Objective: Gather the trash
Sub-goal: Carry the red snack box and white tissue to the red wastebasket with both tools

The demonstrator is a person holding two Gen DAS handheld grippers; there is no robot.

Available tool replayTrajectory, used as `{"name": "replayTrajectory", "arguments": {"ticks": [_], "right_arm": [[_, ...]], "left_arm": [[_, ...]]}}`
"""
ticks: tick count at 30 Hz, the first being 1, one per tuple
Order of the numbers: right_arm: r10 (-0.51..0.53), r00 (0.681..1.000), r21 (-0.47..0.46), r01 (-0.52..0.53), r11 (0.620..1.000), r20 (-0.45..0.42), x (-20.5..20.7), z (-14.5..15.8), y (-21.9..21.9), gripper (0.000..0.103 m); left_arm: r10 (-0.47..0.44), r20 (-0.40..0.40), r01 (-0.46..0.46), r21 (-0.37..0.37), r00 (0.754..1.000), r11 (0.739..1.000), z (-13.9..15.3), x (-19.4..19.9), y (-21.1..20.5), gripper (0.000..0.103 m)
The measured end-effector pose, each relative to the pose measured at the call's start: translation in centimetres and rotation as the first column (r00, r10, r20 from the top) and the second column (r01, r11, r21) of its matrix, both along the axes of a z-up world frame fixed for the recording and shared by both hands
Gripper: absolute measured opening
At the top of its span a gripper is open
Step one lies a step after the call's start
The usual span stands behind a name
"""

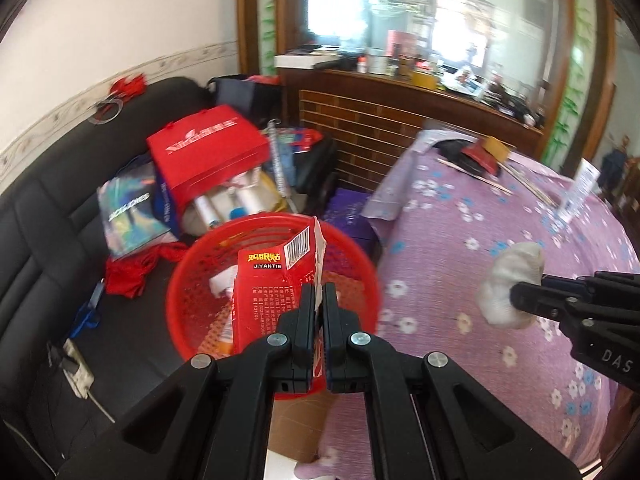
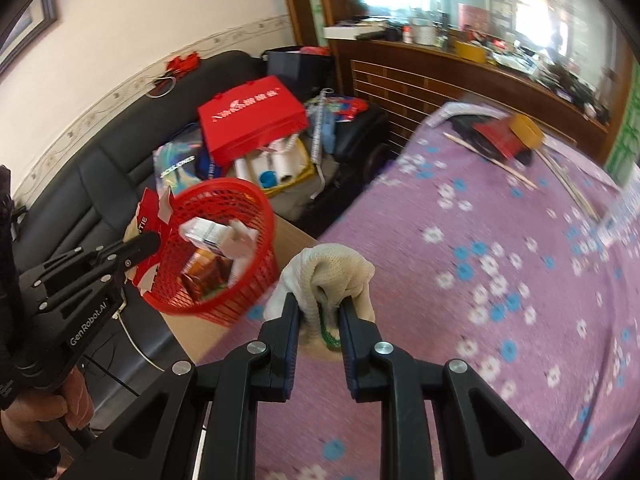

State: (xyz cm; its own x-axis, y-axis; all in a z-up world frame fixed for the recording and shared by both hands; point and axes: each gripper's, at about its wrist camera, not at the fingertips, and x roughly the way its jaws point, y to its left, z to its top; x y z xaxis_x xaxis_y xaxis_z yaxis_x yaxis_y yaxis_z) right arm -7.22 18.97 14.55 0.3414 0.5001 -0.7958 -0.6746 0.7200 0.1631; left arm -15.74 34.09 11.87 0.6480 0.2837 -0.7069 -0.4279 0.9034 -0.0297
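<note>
Your left tool (image 1: 318, 294) pinches a torn red carton (image 1: 276, 280) over the part-filled red basket (image 1: 200, 264); your right tool (image 2: 319, 308) clamps a white glove (image 2: 332, 272). Both await dropping.

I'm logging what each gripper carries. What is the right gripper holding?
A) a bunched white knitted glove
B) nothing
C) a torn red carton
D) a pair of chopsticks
A: the right gripper is clamped on a bunched white knitted glove above the purple cloth, while the torn red carton sits in the left gripper.
</note>
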Motion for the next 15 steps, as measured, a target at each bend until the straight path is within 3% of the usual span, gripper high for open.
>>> {"name": "replayTrajectory", "arguments": {"ticks": [15], "right_arm": [[0.099, 0.994, 0.007, -0.099, 0.995, -0.045, 2.4, -1.0, 8.5, 0.021]], "left_arm": [[0.103, -0.041, -0.104, -0.021, 0.994, 0.994, -2.1, -0.2, 5.0, 0.003]]}}
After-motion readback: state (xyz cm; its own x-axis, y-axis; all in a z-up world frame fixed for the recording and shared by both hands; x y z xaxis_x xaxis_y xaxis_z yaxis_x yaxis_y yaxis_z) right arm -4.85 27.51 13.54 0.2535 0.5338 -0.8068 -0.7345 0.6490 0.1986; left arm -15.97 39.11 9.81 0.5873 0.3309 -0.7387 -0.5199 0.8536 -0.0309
